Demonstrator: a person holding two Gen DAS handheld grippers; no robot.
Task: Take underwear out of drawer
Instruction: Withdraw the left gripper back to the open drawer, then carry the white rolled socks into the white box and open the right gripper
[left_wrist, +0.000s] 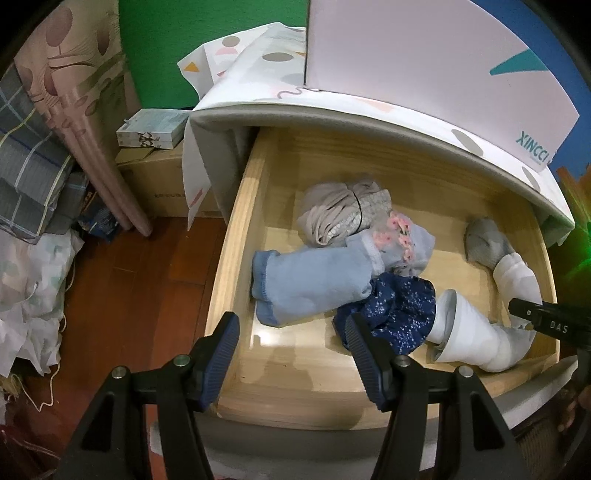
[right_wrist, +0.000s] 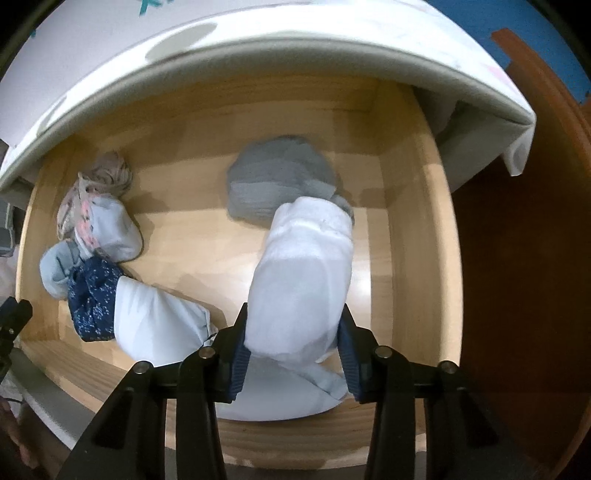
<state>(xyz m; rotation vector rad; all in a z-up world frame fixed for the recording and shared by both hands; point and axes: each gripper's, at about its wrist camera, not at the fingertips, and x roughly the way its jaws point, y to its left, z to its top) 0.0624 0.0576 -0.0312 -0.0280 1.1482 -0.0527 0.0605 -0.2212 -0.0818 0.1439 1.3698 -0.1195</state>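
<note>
Left tool (left_wrist: 291, 354) gapes over drawer (left_wrist: 236, 229) — underwear (left_wrist: 314, 280) inside.

teal letters reading "xincci", seen upside down, stand on the white board (left_wrist: 424, 66) near its right corner, atop the cabinet; white letters "das" stand on the right gripper (left_wrist: 554, 325) at the drawer's right edge
</note>
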